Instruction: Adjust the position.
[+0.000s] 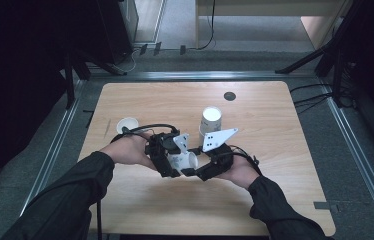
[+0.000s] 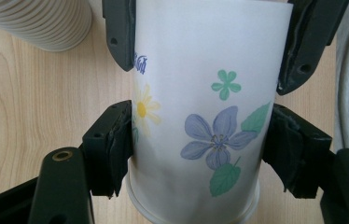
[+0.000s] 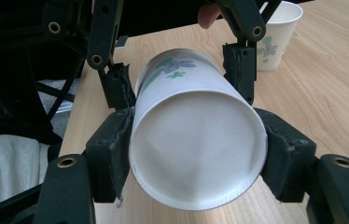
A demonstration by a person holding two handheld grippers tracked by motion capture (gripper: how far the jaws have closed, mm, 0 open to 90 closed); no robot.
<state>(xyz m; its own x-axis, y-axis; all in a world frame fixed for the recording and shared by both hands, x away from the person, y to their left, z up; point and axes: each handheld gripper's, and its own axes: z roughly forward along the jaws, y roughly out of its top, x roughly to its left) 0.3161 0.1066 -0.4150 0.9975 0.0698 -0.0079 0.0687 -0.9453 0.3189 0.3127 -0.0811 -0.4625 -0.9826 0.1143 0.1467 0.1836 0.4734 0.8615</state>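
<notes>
- A single paper cup [image 1: 126, 124] stands upright on the left part of the table [image 1: 275, 150], mouth up, apart from both hands; it looks already separated out, or it is waiting its turn.
- The left gripper [image 1: 167, 161] comes in from the left and clamps the flowered paper cup [image 1: 185, 161], which lies on its side just above the tabletop between the two hands; in the left gripper view its jaws press on either side of the flowered wall [image 2: 200, 116].
- The right gripper [image 1: 200, 167] meets the same cup from the right; in the right gripper view its jaws pinch the wall near the base [image 3: 196, 144], with the left gripper's jaws farther along.
- With both tools on one cup, I judge the work to be mid-way: either a pull-apart of nested cups or a handover, and it is not finished.
- A stack of cups [image 1: 210, 120] stands upside down behind the grippers, so more cups probably remain to handle.
</notes>
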